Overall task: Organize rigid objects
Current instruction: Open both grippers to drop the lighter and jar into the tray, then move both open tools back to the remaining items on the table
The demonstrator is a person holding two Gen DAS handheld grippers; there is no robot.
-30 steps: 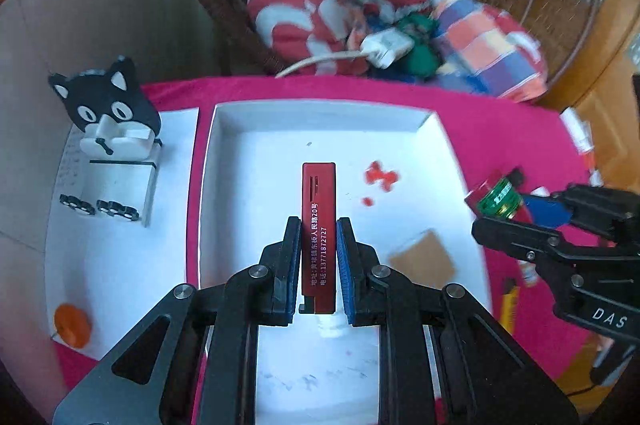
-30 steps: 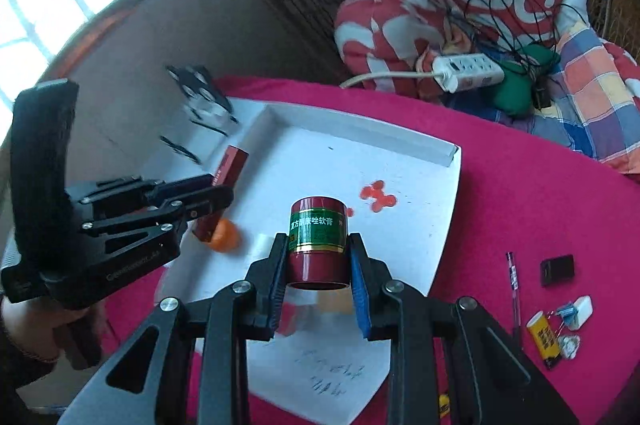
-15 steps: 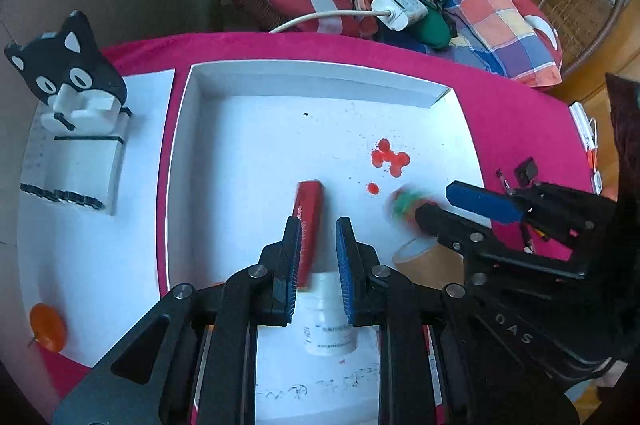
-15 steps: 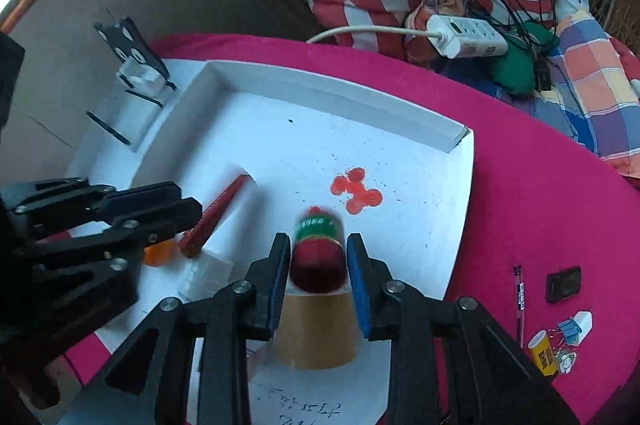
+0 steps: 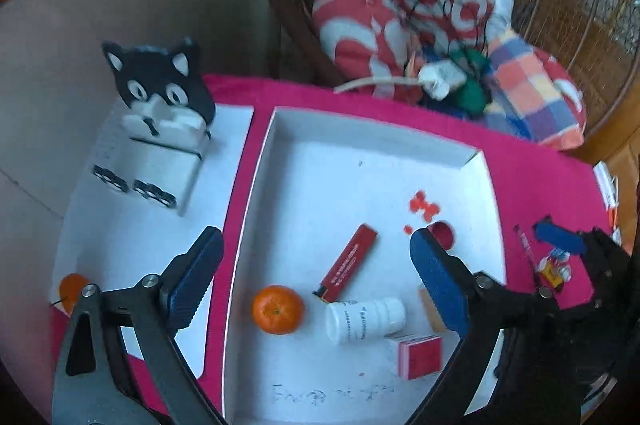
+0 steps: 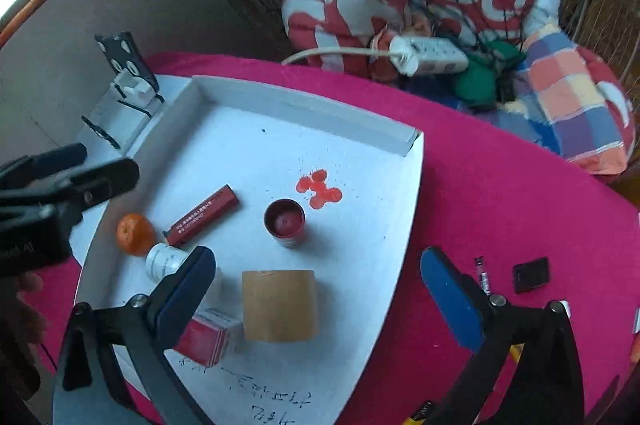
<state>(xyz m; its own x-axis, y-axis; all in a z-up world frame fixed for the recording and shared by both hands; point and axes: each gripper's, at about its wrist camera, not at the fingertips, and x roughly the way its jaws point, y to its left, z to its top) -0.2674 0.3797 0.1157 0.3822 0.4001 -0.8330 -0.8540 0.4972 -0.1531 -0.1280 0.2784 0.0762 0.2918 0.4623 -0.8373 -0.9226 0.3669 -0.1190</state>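
A white tray [image 5: 376, 127] [image 6: 304, 105] lies on a pink cloth. In it a slim red box [image 5: 349, 262] [image 6: 204, 215] lies flat, and a dark red can [image 6: 285, 222] [image 5: 440, 233] stands upright near red stains. My left gripper [image 5: 316, 253] hovers above the red box, its jaws opening wide and touching nothing. My right gripper [image 6: 316, 265] hangs over the tray's near part, its jaws also opening, the can beyond them and free. A tangerine [image 5: 277, 309], a white bottle [image 5: 364, 319] on its side, a brown roll [image 6: 280, 305] and a small red-and-white box [image 5: 420, 355] also rest in the tray.
A black-and-white cat-shaped stand [image 5: 160, 93] sits on white paper left of the tray. A pen [image 6: 482, 275], a black chip [image 6: 530, 273] and small bits lie on the cloth to the right. Pillows and a power strip [image 6: 428, 55] fill a wicker chair behind.
Both grippers went from shut to wide open. The left let go of the red box and the right let go of the can; both objects now rest in the tray.
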